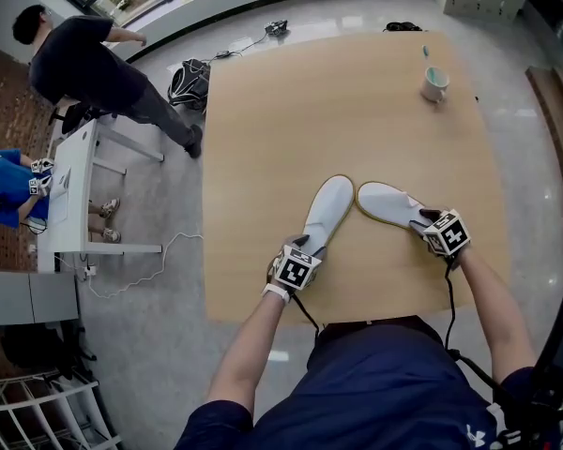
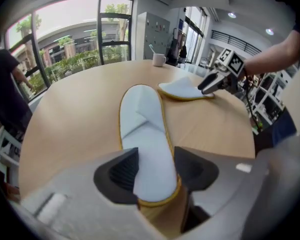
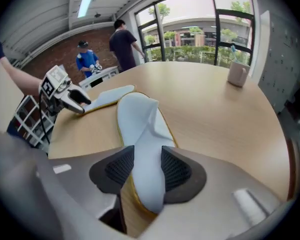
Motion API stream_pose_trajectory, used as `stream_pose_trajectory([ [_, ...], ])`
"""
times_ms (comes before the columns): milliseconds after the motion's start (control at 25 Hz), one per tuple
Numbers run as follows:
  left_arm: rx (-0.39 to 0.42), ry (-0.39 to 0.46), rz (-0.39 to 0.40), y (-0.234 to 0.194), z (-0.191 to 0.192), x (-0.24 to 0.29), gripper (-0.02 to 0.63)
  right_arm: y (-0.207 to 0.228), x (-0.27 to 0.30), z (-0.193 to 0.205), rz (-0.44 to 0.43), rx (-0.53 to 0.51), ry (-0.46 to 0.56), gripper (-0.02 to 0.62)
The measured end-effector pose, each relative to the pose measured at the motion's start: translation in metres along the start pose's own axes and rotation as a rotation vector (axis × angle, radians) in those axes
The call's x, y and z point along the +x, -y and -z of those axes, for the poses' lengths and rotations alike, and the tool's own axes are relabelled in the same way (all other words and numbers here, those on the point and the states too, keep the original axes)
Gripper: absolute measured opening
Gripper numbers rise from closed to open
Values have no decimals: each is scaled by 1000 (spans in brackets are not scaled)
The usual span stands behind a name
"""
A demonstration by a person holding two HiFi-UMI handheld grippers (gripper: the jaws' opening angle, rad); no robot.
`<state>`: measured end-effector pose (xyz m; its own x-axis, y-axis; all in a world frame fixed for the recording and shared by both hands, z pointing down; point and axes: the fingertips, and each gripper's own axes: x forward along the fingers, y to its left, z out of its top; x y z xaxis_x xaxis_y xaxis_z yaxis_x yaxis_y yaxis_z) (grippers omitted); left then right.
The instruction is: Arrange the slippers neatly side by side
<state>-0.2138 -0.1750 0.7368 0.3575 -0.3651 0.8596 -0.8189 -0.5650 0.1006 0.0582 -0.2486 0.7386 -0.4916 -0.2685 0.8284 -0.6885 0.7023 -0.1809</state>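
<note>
Left slipper (image 1: 325,210), right slipper (image 1: 387,204) — heels covered

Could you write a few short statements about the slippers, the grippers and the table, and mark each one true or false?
1. The left slipper and the right slipper lie parallel. False: they form a V, toes close together and heels apart.
2. A mug stands on the table. True.
3. The right gripper pinches the right slipper's heel. True.
4. The left gripper has nothing between its jaws. False: the left slipper's heel is there.
</note>
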Motion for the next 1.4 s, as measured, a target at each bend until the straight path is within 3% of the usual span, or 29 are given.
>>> stream_pose_trajectory([
  [120,-76,2,24,15,-3,-5,221,2,-2,2,46,159,44,141],
  [320,-111,11,45,43,-2,-1,221,-2,-1,15,73,353,109,126],
  [520,-57,7,7,54,7,2,221,-22,1,25,105,424,124,127],
  [680,-40,-4,34,66,12,-1,221,-43,2,28,50,495,125,127],
  [800,-31,-3,34,66,13,-15,221,-52,-15,5,-23,512,206,127],
  [880,-18,16,20,60,9,-27,224,-57,-29,-10,-58,357,220,148],
  [1080,131,0,-14,44,-1,-35,262,-62,-39,-20,-24,-400,44,214],
  [1160,200,-27,-7,41,-6,-30,298,-61,-34,-17,-28,-601,-31,255],
  [1280,255,-61,26,39,-12,-18,345,-52,-20,-9,-49,-689,-127,351],
  [1400,342,-108,28,33,-11,-7,362,-51,-9,-9,-68,-718,-163,391],
])
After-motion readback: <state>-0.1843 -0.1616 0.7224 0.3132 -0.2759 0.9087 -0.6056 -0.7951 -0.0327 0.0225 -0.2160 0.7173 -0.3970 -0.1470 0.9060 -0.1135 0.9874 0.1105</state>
